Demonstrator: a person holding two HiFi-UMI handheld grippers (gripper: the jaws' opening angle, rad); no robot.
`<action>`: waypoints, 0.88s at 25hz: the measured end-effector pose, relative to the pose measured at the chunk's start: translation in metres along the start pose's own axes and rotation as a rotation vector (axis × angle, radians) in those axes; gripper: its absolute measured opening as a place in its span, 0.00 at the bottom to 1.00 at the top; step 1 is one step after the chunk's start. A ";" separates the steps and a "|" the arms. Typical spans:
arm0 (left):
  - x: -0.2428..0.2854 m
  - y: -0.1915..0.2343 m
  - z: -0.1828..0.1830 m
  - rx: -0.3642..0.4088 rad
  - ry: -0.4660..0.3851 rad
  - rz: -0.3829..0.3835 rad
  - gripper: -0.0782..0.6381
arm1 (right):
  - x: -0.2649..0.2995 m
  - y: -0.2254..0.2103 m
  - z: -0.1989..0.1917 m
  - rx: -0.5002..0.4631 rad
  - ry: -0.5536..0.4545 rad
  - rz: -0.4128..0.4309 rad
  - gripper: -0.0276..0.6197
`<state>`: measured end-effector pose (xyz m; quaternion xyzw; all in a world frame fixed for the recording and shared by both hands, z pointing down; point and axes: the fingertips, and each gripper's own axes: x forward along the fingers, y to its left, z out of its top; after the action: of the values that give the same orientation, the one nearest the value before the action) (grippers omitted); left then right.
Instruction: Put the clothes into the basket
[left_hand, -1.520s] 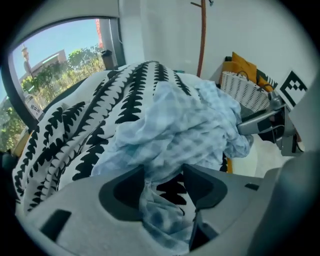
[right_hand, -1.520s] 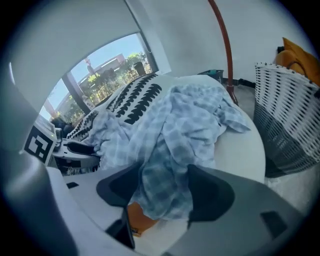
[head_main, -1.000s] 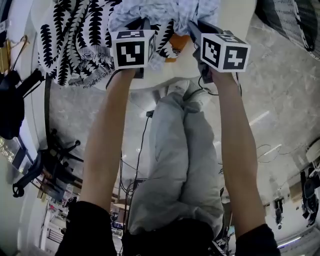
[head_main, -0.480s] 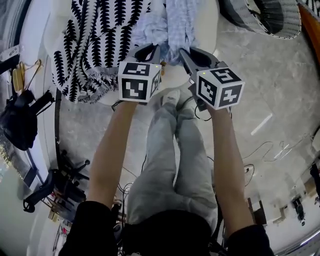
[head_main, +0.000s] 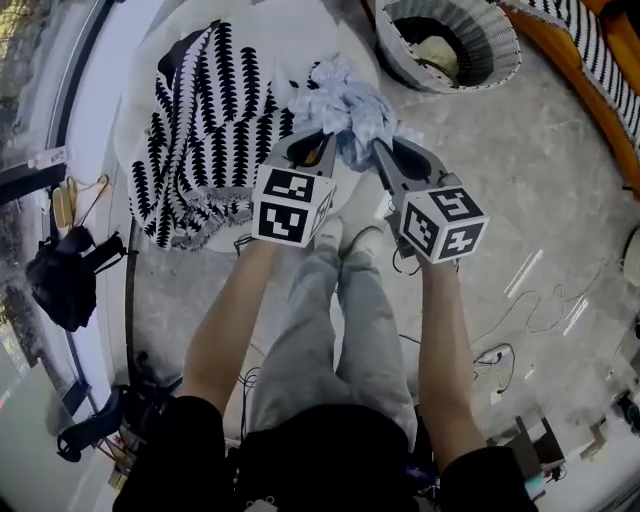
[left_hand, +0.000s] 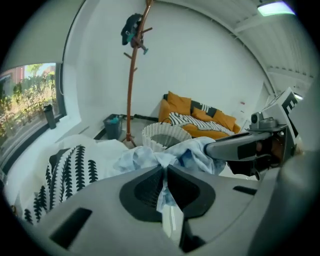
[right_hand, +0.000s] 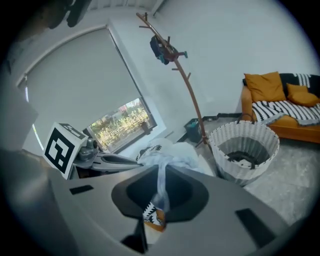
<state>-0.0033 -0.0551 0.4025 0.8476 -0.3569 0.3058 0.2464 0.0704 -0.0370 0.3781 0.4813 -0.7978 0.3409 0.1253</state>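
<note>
Pale blue garment (head_main: 345, 108), bunched, hanging between left tongs (head_main: 318, 142), clenched on one fold, and right tongs (head_main: 388, 152), clenched on another, white woven basket (head_main: 497, 58) ahead of right tongs, black-and-white patterned cloth (head_main: 205, 130) left of left tongs, on white worktop (head_main: 285, 38), possibly a bed.

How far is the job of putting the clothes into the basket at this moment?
Done: the basket already holds a pale item; what it is I cannot tell. In hand: the left hand-held gripper and the right hand-held gripper both pinch the light blue garment, not yet at the basket. Left: the black-and-white patterned cloth lies on the white surface.
</note>
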 end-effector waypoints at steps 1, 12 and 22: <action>-0.006 -0.008 0.012 0.015 -0.006 -0.009 0.15 | -0.011 -0.001 0.013 -0.001 -0.017 -0.013 0.10; -0.036 -0.094 0.184 0.129 -0.141 -0.121 0.15 | -0.121 -0.022 0.177 -0.173 -0.155 -0.131 0.10; -0.043 -0.144 0.346 0.246 -0.279 -0.162 0.15 | -0.199 -0.065 0.339 -0.263 -0.313 -0.248 0.10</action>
<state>0.2004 -0.1655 0.1043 0.9314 -0.2780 0.2060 0.1130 0.2704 -0.1465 0.0508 0.6021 -0.7798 0.1373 0.1025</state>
